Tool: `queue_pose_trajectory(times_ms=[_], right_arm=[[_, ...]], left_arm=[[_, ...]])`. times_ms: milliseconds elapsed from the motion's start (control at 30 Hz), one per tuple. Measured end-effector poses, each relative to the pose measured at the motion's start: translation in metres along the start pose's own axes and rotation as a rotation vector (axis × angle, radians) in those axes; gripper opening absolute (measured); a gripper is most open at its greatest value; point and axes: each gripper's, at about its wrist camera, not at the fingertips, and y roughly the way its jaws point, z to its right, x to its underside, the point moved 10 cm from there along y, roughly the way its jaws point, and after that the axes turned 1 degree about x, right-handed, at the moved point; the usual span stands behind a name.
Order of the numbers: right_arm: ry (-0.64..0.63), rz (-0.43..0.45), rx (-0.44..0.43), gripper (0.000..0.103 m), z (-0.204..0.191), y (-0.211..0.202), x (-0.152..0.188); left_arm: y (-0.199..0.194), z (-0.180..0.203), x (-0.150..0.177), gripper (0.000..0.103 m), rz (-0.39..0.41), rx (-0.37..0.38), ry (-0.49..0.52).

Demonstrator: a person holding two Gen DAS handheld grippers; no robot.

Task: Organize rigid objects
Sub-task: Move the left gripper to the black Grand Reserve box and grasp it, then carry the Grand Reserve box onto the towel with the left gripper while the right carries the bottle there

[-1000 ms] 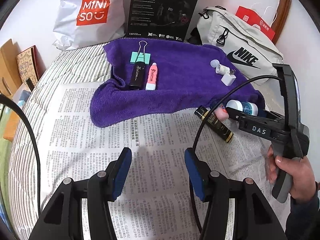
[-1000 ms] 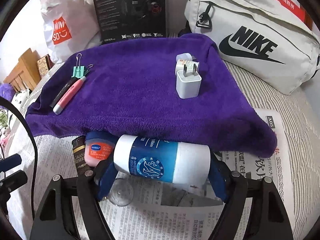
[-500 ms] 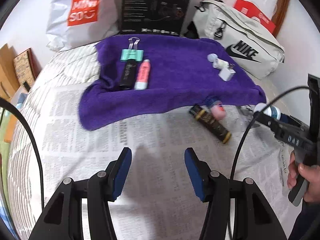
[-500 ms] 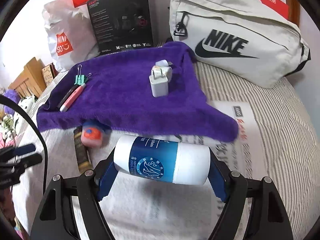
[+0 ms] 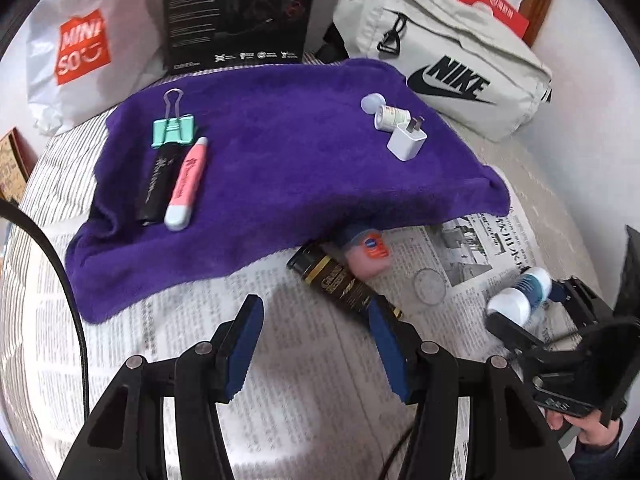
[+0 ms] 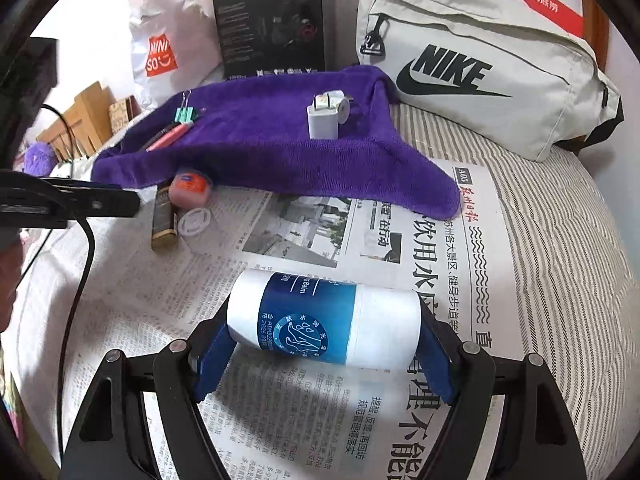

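Note:
My right gripper (image 6: pixel 320 340) is shut on a white and blue balm tube (image 6: pixel 324 320), held crosswise above the newspaper; the tube also shows in the left wrist view (image 5: pixel 520 296). My left gripper (image 5: pixel 316 340) is open and empty over the newspaper, just short of a black and gold tube (image 5: pixel 344 284) and a pink jar (image 5: pixel 368 254) at the towel's edge. On the purple towel (image 5: pixel 280 152) lie a green binder clip (image 5: pixel 173 130), a black pen (image 5: pixel 154 184), a pink highlighter (image 5: pixel 186 184), a white charger (image 5: pixel 406 142) and a small white vial (image 5: pixel 390 114).
A clear round lid (image 5: pixel 430 286) lies on the newspaper (image 5: pixel 160 360). Behind the towel stand a white Miniso bag (image 5: pixel 80 48), a black box (image 5: pixel 236 12) and a grey Nike bag (image 5: pixel 444 64). Striped bedding (image 6: pixel 560 240) lies to the right.
My right gripper has lifted the balm tube and drawn it back and to the right, away from the towel. My left gripper has moved forward and right, closer to the black and gold tube.

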Motion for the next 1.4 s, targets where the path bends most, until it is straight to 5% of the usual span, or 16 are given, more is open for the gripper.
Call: queue_pose_trajectory(times_ms=[467, 833, 900, 967, 1400], right_arm=[[-0.016, -0.027, 0.02, 0.08, -0.001, 0.007, 0.003], [-0.019, -0.028, 0.021, 0.081, -0.001, 0.008, 0.002], [-0.019, -0.028, 0.022, 0.081, -0.001, 0.008, 0.002], [-0.02, -0.028, 0.022, 0.081, -0.001, 0.008, 0.002], [-0.021, -0.028, 0.024, 0.081, 0.0, 0.009, 0.003]], left_arm=[[0.03, 0.02, -0.003, 0.054, -0.064, -0.072, 0.084], [0.019, -0.012, 0.009, 0.058, -0.03, -0.158, 0.068], [0.021, -0.006, 0.006, 0.054, -0.017, -0.158, 0.099], [0.02, 0.006, 0.006, 0.023, -0.005, -0.094, 0.13], [0.019, 0.011, 0.009, 0.022, 0.005, -0.087, 0.173]])
